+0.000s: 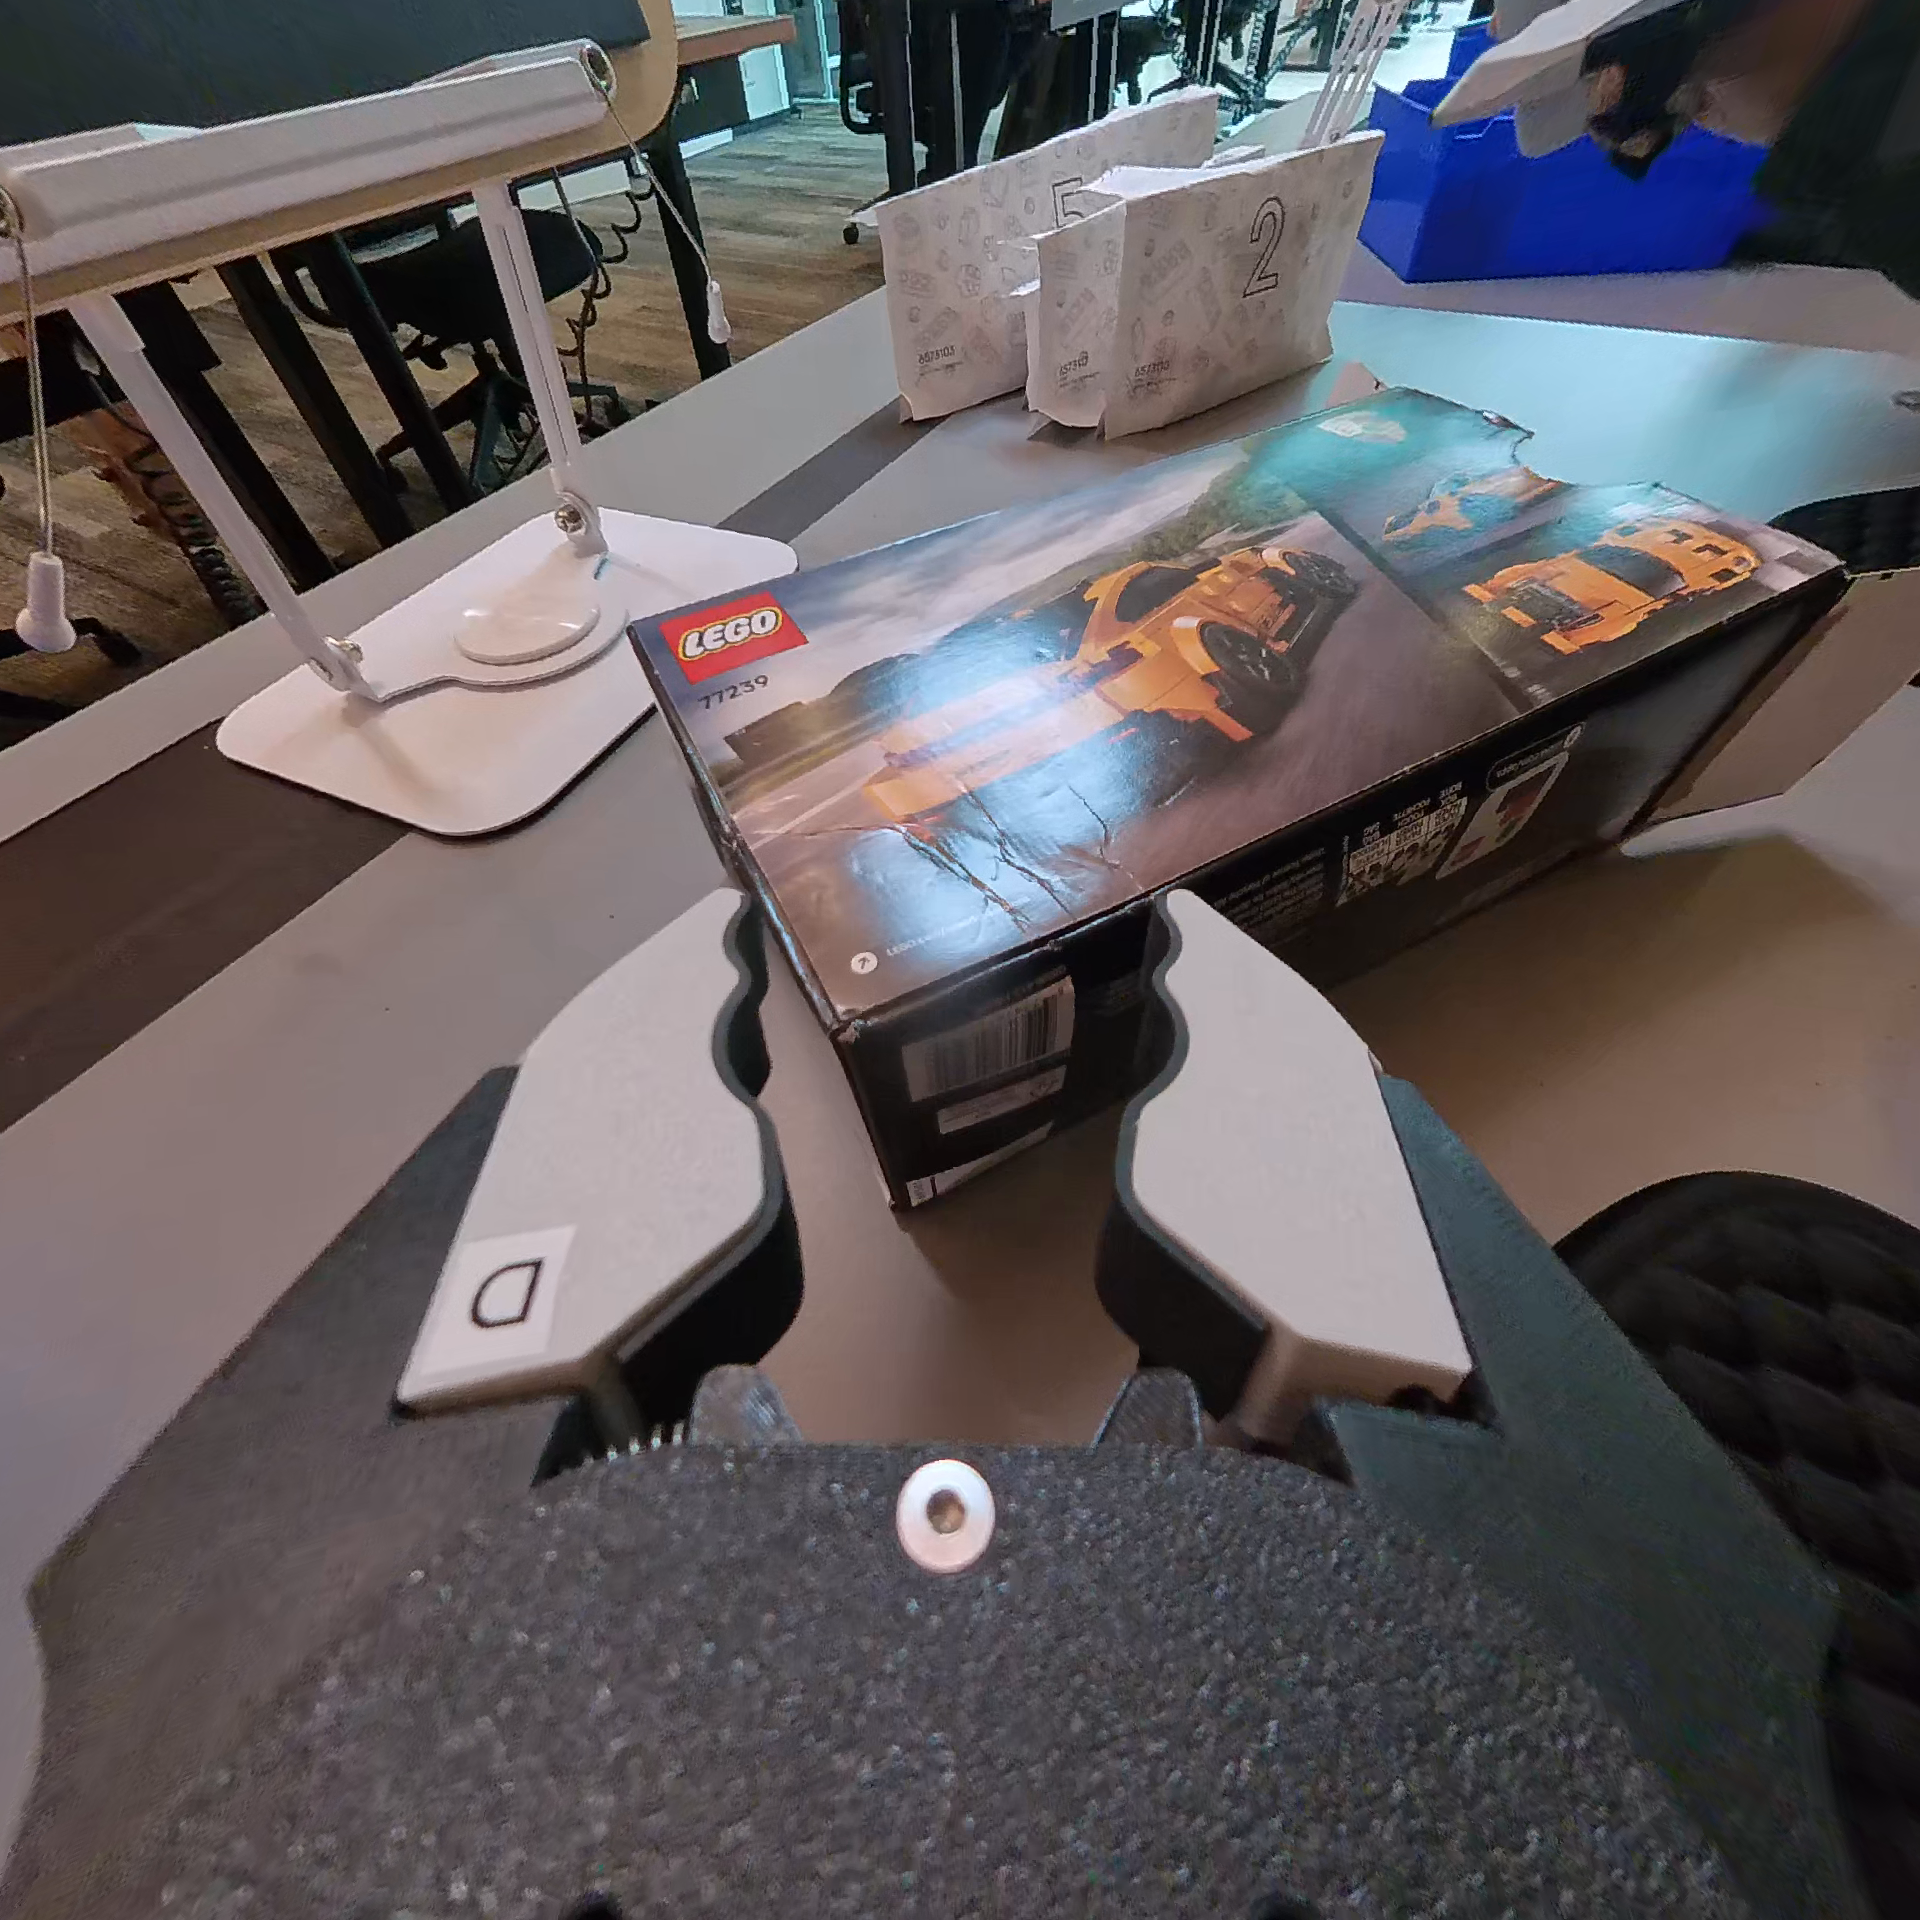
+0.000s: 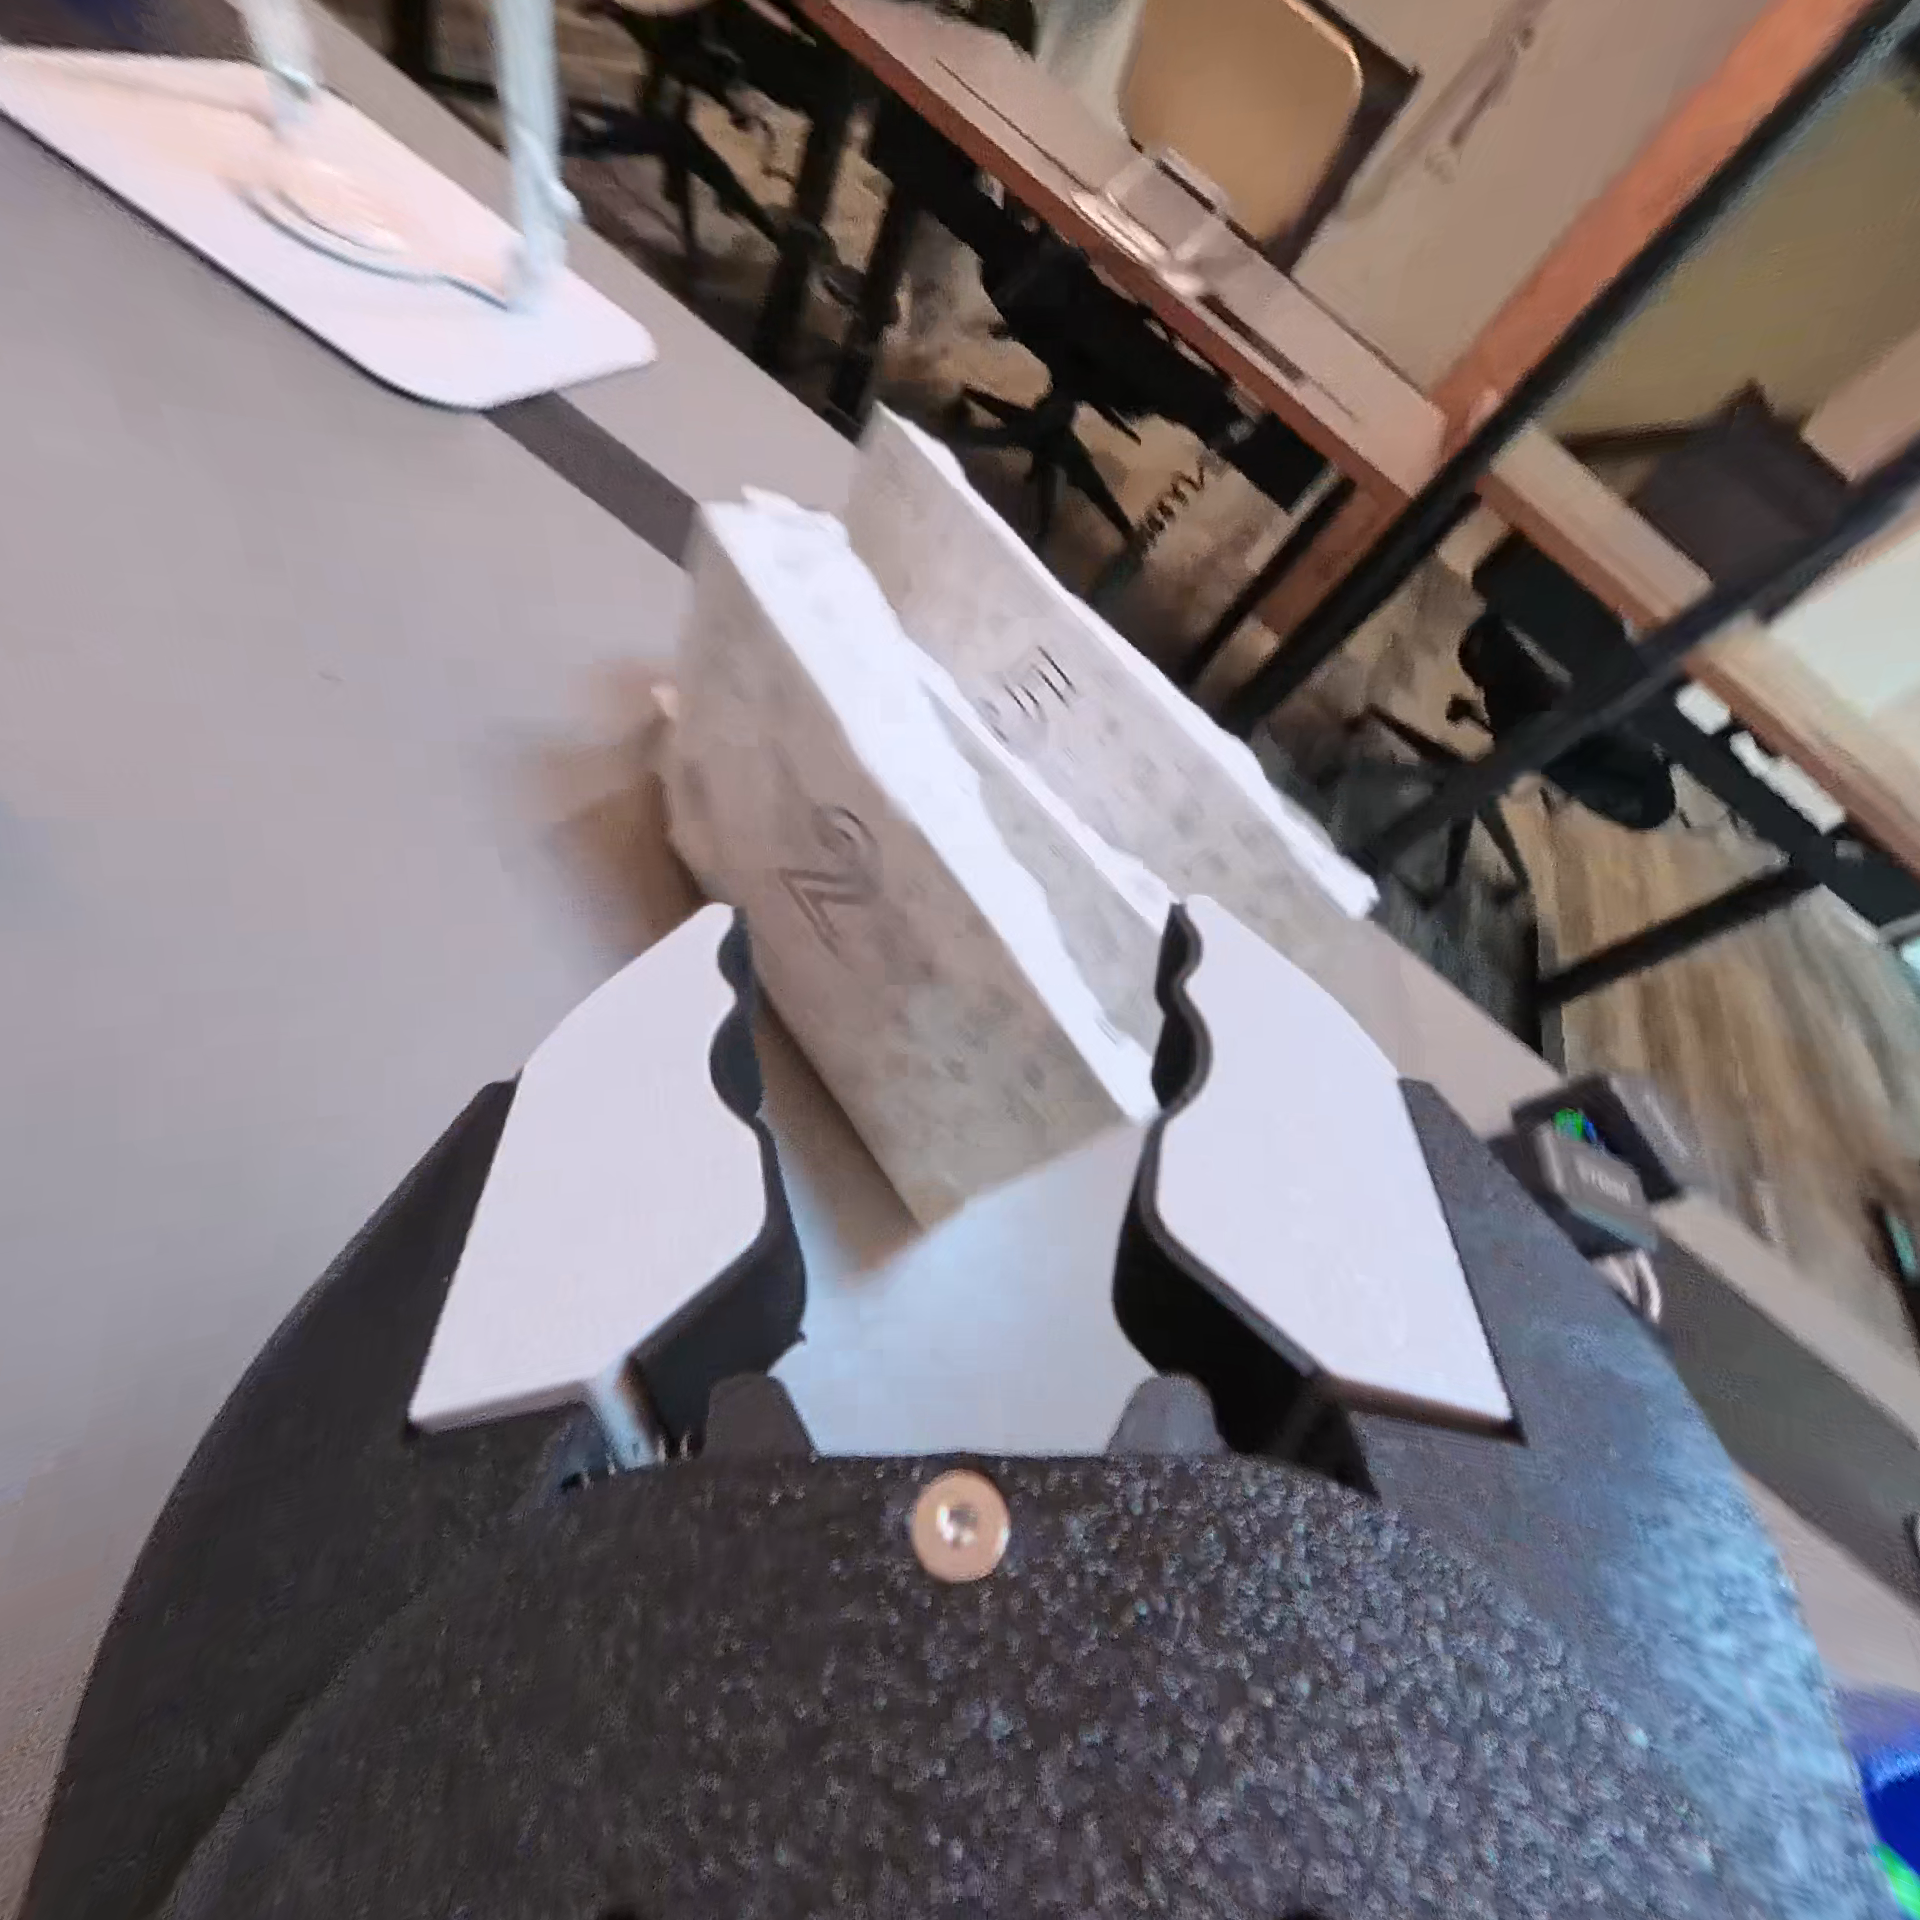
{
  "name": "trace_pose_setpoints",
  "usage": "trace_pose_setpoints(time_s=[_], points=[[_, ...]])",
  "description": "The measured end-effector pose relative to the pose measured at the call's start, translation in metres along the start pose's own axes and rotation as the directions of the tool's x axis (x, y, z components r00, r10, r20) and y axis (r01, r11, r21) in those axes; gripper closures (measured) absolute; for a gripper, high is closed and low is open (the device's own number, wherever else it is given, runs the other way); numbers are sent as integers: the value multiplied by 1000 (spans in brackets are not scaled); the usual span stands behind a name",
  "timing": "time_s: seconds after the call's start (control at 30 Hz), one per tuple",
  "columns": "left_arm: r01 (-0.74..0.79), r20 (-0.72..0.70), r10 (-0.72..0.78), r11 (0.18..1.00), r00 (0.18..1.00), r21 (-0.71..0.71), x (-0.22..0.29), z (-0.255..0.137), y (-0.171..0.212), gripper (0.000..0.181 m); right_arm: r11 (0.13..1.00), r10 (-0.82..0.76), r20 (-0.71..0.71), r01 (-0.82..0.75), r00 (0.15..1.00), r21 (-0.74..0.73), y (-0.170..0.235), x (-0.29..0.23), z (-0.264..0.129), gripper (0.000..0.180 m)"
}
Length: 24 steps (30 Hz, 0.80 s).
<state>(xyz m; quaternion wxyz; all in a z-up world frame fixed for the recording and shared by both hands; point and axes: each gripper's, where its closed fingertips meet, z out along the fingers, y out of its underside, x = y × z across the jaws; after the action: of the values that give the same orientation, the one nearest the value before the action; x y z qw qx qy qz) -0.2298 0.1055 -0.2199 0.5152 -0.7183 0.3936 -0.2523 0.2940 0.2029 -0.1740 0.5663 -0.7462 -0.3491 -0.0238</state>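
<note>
Cardboard box (image 1: 1195,727) end sits between my left gripper (image 1: 951,997) jaws, spread, long axis running ahead; right gripper (image 2: 951,997) jaws spread, straddling paper bag (image 2: 914,914).

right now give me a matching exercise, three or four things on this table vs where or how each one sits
Things:
1. toy box
2. paper bags
3. white stand
4. blue bin

Places:
A. far right corner
B. lying flat, near end between the left gripper's open jaws
C. left of the box, flat base on the table
D. upright in a row behind the box

Pairs: 1-B, 2-D, 3-C, 4-A
</note>
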Motion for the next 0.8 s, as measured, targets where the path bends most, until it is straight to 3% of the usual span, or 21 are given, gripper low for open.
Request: trace_pose_setpoints(time_s=[0.2,0.43,0.6,0.67,0.73,0.8], points=[[38,2,-38,999,999,14,-2,1,1,112,982,184,51,-181,982,-58,56,31,26,95],[65,27,-65,998,998,29,-4,2,1,113,955,294,185,-294,938,-27,66,20,57,96],[78,39,-80,996,996,35,-4,2,1,114,947,310,282,-321,908,-7,60,1,61,133],[81,42,-82,996,996,37,-4,2,1,114,950,301,248,-312,921,5,60,3,59,133],[84,43,-86,996,995,39,-4,2,1,113,952,301,169,-307,938,4,58,12,51,112],[85,45,-87,996,995,39,-4,2,1,114,975,218,8,-219,976,49,45,26,31,107]])
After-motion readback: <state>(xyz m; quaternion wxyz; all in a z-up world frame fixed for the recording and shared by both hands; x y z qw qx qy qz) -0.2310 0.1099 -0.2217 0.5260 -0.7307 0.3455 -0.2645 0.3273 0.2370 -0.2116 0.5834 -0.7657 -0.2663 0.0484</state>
